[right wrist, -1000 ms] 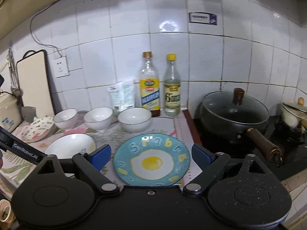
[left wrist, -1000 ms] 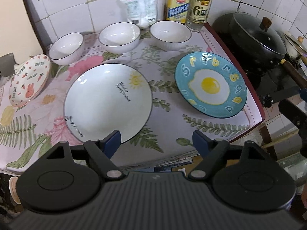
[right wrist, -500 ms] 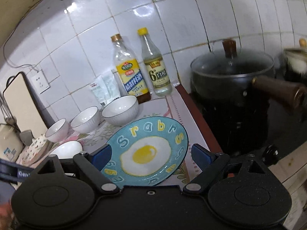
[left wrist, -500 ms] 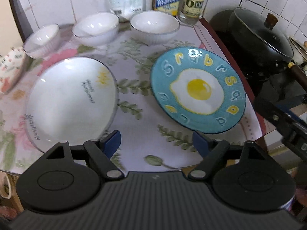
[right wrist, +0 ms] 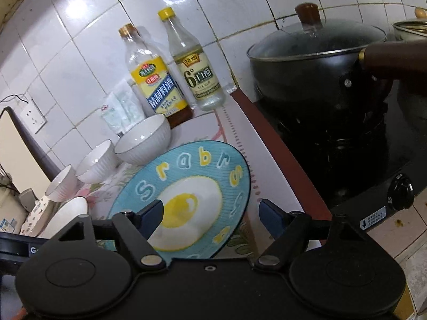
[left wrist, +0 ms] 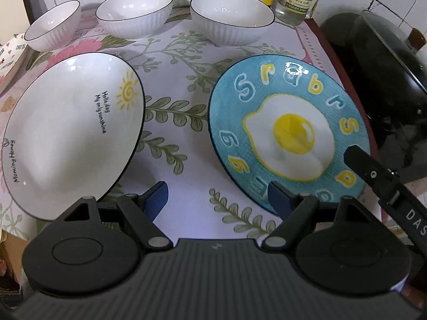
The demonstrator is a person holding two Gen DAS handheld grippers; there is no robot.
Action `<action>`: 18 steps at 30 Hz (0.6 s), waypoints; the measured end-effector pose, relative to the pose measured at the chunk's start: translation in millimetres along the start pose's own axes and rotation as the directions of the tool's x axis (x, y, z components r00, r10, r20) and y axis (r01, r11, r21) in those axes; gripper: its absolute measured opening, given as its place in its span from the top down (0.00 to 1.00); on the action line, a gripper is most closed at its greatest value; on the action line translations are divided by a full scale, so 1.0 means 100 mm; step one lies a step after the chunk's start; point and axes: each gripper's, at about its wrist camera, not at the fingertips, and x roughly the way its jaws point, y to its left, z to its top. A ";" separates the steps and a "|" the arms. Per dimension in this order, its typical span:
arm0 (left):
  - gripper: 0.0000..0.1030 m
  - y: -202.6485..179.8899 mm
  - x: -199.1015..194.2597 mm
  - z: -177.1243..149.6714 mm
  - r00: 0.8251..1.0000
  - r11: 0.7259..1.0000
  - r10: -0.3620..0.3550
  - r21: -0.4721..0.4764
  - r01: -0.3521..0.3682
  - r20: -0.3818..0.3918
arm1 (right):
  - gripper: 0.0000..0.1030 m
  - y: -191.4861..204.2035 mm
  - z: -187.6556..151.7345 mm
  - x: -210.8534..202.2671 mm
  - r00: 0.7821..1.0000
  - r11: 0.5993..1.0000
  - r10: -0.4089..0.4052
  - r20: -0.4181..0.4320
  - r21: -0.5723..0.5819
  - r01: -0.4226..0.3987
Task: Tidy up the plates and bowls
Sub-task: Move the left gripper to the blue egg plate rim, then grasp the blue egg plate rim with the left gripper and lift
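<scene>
My right gripper (right wrist: 210, 210), jaws spread and just narrowing with nothing pinched, straddles the blue egg plate's (right wrist: 186, 186) near rim; I'd slide 1 finger under it. Left gripper (left wrist: 217, 197) gapes empty (over the cloth). I count 3 bowls (left wrist: 134, 16), 3 plates.

Home kitchen: tiled wall (right wrist: 88, 61), stove (right wrist: 347, 160), lidded pot (right wrist: 315, 64).
</scene>
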 end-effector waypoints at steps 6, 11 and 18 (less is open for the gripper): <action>0.25 0.03 0.14 0.05 1.000 1.000 -0.022 -0.008 0.022 0.005 | 0.31 -0.09 0.05 0.17 1.000 1.000 0.000 -0.028 -0.007 0.000; 0.55 -0.01 0.14 0.12 0.999 0.999 -0.049 0.010 0.049 0.008 | 0.48 -0.14 0.07 0.29 0.998 1.000 0.028 -0.055 0.008 -0.027; 0.75 -0.01 0.17 0.16 0.993 0.993 -0.116 -0.037 0.115 -0.012 | 0.61 -0.14 0.05 0.33 0.998 0.999 0.026 -0.063 -0.025 -0.028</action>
